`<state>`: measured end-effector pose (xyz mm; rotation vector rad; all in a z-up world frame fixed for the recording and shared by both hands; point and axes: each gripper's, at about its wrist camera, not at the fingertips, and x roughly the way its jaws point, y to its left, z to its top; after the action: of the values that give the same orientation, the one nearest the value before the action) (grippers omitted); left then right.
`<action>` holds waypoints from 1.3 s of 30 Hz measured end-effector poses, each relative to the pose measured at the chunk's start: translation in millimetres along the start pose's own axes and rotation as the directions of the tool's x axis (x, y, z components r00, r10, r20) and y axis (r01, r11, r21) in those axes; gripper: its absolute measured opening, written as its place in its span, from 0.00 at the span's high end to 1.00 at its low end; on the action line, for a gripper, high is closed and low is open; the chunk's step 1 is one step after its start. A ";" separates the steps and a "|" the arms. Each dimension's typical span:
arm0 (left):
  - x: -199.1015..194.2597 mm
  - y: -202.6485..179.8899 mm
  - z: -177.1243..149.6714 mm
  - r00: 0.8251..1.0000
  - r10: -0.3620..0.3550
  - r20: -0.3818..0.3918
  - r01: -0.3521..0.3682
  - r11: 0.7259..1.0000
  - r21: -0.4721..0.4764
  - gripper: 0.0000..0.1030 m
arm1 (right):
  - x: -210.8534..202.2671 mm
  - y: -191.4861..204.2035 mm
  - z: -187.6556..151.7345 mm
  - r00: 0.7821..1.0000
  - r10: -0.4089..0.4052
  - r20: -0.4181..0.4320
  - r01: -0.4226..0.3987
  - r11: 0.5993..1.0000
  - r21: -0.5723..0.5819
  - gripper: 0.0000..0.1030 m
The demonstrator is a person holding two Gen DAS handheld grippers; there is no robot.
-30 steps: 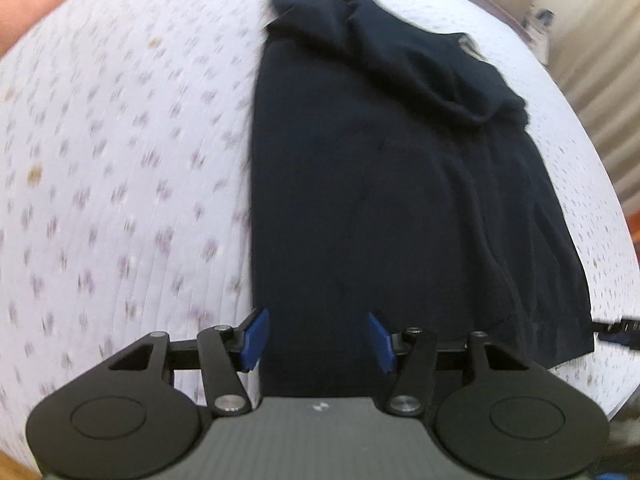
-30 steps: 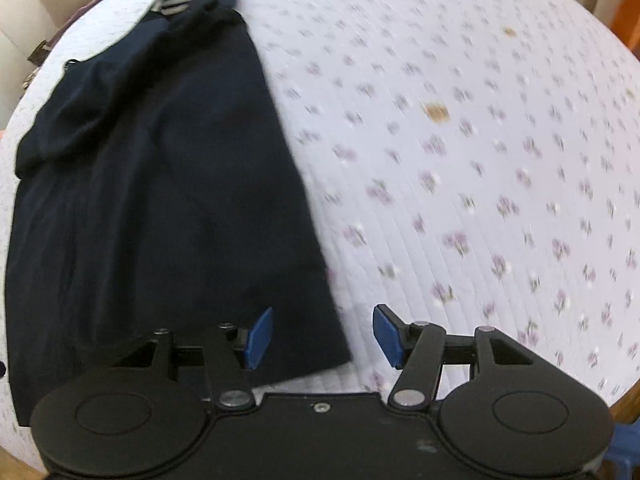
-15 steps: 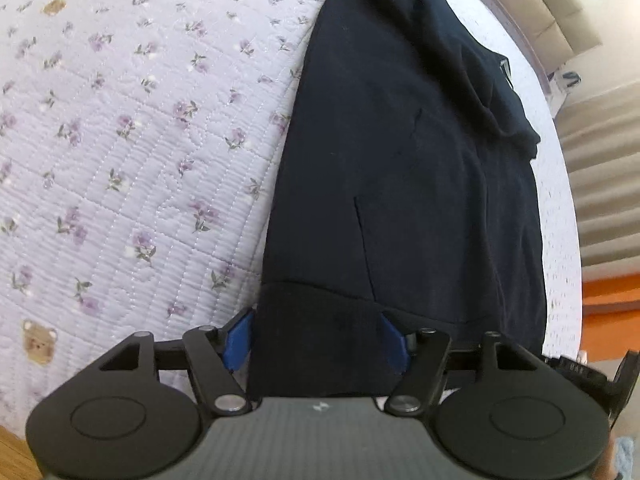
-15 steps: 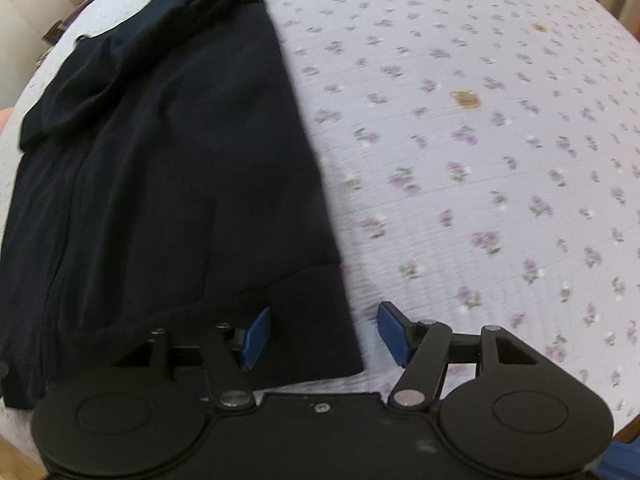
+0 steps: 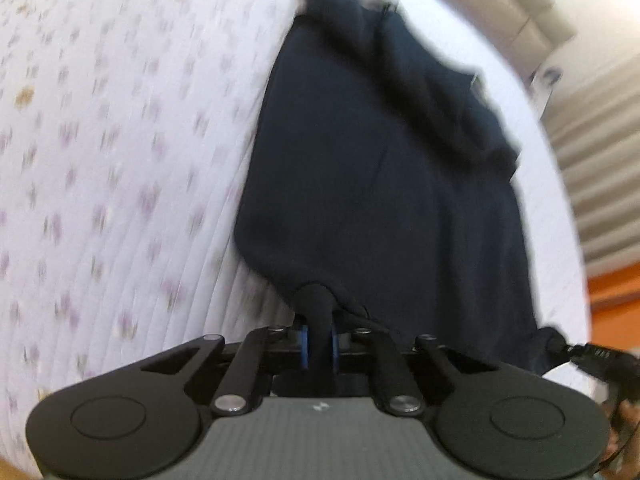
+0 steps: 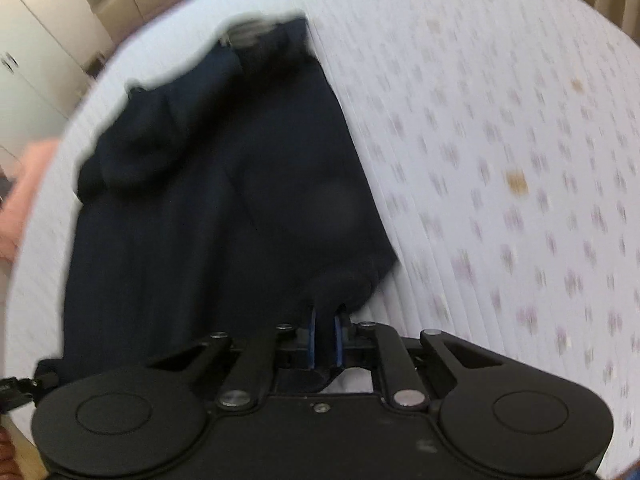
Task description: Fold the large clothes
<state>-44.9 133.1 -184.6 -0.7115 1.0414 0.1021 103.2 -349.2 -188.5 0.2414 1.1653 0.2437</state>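
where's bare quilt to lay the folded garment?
Bare floral quilt right of the dark garment, and left of it in the left wrist view. A narrow strip borders the other side. Crowded at the near hem, pinched by left claw and right claw.

The left gripper [image 5: 319, 348] points steeply down, its blue pads [image 5: 305, 346] having just closed on a bunched fold of dark garment [image 5: 380, 184] between them. The right gripper [image 6: 325, 340] likewise tilts down, jaws just closed, pinching the same cloth's other corner, though blur softens that contact.
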 end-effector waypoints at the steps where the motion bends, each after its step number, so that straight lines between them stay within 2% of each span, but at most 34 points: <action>1: -4.1 -4.7 11.2 1.000 0.000 0.028 0.000 1.000 0.010 0.92 | -2.4 4.5 14.3 1.000 0.015 0.025 -0.015 1.000 -0.002 0.89; 4: -1.5 -20.2 53.0 0.994 0.011 0.112 -0.017 0.999 0.048 0.92 | 7.1 16.7 57.9 0.995 0.025 0.094 -0.024 1.000 -0.014 0.90; 7: 14.5 -29.5 92.0 0.986 0.047 0.161 -0.052 0.998 0.025 0.84 | 28.4 21.1 98.9 0.989 0.006 0.146 -0.006 1.000 -0.001 0.90; 8: 14.6 -30.8 101.5 0.976 0.063 0.208 -0.068 0.998 0.016 0.82 | 33.6 19.8 109.3 0.988 -0.003 0.151 0.003 1.000 0.004 0.88; 9: 13.1 -30.5 107.5 0.963 0.094 0.251 -0.097 0.995 0.001 0.74 | 37.7 15.0 115.1 0.989 -0.016 0.145 0.014 1.000 0.016 0.85; 10: 11.4 -29.0 111.9 0.954 0.121 0.274 -0.122 0.992 -0.014 0.68 | 40.9 8.2 119.8 0.991 -0.020 0.132 0.016 0.999 0.030 0.79; 11: 9.5 -26.0 114.7 0.949 0.136 0.285 -0.134 0.991 -0.025 0.53 | 42.9 1.3 122.4 0.993 -0.016 0.114 0.013 0.999 0.030 0.63; 12: 8.5 -22.5 116.0 0.946 0.147 0.288 -0.143 0.989 -0.034 0.48 | 44.7 -5.2 121.9 0.997 -0.006 0.081 0.005 1.000 0.020 0.55; 13: 9.8 -21.8 116.9 0.949 0.150 0.276 -0.148 0.989 -0.030 0.49 | 47.4 -11.5 118.8 0.999 -0.001 0.040 0.001 1.000 0.004 0.49; 15: 13.6 -15.6 114.1 0.968 0.151 0.203 -0.155 0.988 0.006 0.50 | 50.3 -22.1 106.6 0.998 -0.002 -0.057 0.001 1.000 -0.023 0.49; 17: 16.3 -11.1 107.9 0.974 0.177 0.143 -0.181 0.983 0.013 0.50 | 50.0 -25.7 92.3 0.990 0.002 -0.139 -0.007 0.999 -0.034 0.49; 21: 22.9 -12.7 85.3 0.984 0.172 0.043 -0.172 0.985 -0.014 0.49 | 50.8 -10.8 75.0 0.973 0.035 -0.228 -0.054 0.996 -0.074 0.41; 22: 25.6 -11.9 79.2 0.987 0.157 0.018 -0.157 0.987 -0.023 0.49 | 50.0 -1.4 73.1 0.974 0.038 -0.222 -0.063 0.993 -0.105 0.42; 24: 26.3 -17.4 65.4 0.988 0.156 -0.008 -0.156 0.988 -0.012 0.49 | 47.9 18.1 70.0 0.988 0.016 -0.151 -0.045 0.981 -0.186 0.42; 26: 28.1 -29.4 57.3 0.986 0.169 0.012 -0.169 0.985 0.024 0.49 | 56.4 37.0 70.3 0.998 0.005 -0.061 -0.020 0.966 -0.256 0.42; 27: 28.2 -37.9 56.1 0.985 0.170 0.038 -0.171 0.984 0.046 0.49 | 64.9 46.7 72.8 0.999 0.002 -0.042 -0.014 0.960 -0.279 0.42; 28: 28.7 -46.4 56.7 0.984 0.168 0.063 -0.172 0.983 0.063 0.49 | 73.8 56.1 74.0 0.999 -0.008 -0.047 -0.006 0.956 -0.292 0.48; 29: 32.1 -54.5 59.5 0.983 0.161 0.088 -0.168 0.982 0.081 0.49 | 86.2 62.9 74.1 0.997 -0.024 -0.069 0.002 0.954 -0.300 0.64; 31: 42.8 -73.1 68.4 0.981 0.149 0.123 -0.165 0.978 0.129 0.49 | 104.0 66.7 72.4 0.989 -0.053 -0.141 0.009 0.955 -0.297 0.81; 33: 61.2 -89.3 83.8 0.978 0.137 0.155 -0.164 0.971 0.175 0.49 | 107.7 61.3 60.6 0.971 -0.069 -0.227 0.001 0.958 -0.287 0.81; 34: 68.7 -95.8 90.8 0.982 0.124 0.144 -0.151 0.970 0.192 0.49 | 102.9 58.8 54.0 0.965 -0.078 -0.251 0.000 0.955 -0.295 0.81; 36: 96.3 -99.2 103.2 0.991 0.131 0.031 -0.135 0.968 0.210 0.52 | 87.1 50.9 40.1 0.949 -0.108 -0.298 0.005 0.945 -0.328 0.81; 37: 109.8 -99.0 103.4 0.985 0.159 -0.060 -0.142 0.965 0.220 0.55 | 79.5 46.7 34.1 0.934 -0.125 -0.333 0.005 0.940 -0.341 0.81; 38: 119.9 -96.6 97.9 0.971 0.183 -0.155 -0.142 0.960 0.242 0.62 | 72.9 41.4 28.0 0.915 -0.151 -0.374 0.010 0.936 -0.353 0.81; 39: 122.2 -96.4 85.7 0.952 0.215 -0.216 -0.153 0.950 0.272 0.63 | 64.4 34.0 20.3 0.897 -0.172 -0.408 0.011 0.931 -0.366 0.81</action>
<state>122.1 78.3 -211.0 -0.3981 1.3304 0.0433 143.9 -298.2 -226.5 -0.2033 1.5458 0.4341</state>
